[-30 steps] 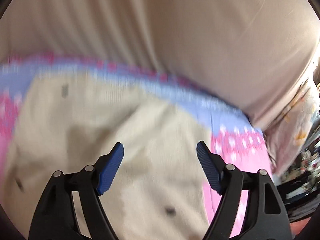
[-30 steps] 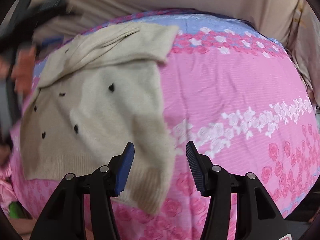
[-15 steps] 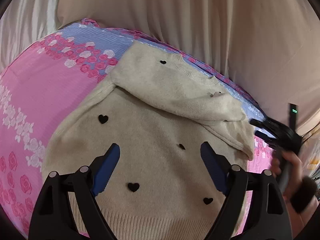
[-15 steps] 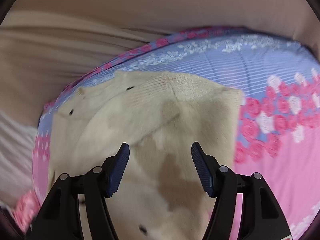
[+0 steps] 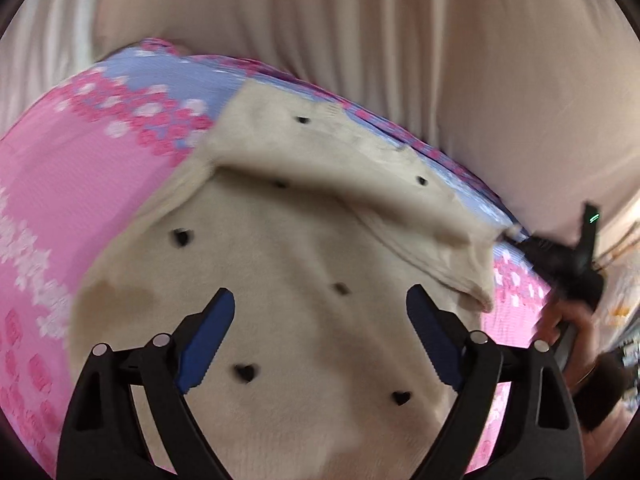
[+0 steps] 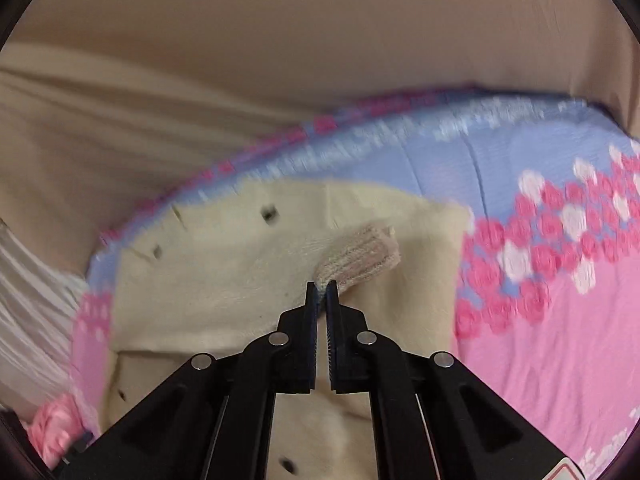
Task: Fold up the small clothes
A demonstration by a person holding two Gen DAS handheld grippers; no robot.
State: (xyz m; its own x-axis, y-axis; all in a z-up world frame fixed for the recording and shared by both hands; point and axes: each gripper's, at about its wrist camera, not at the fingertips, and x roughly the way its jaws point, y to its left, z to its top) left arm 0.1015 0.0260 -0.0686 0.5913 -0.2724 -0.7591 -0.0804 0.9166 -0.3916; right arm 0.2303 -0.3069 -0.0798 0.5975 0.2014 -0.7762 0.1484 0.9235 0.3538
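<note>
My left gripper (image 5: 320,320) hangs above the cream sweater (image 5: 304,280) with its jaws spread wide and nothing between the blue pads (image 5: 206,338). The sweater, dotted with small black hearts, lies on the pink and lilac flowered bedspread (image 5: 80,184), and one sleeve is folded across its top from about ten o'clock to three o'clock. At three o'clock in the left view I see my right gripper (image 5: 560,258), blurred, at the sleeve's end. In the right view the right gripper (image 6: 321,292) has its jaws nearly together, pinching the ribbed cuff (image 6: 360,256), which sticks up toward one o'clock. A beige curtain (image 6: 320,40) fills the background at twelve o'clock.
</note>
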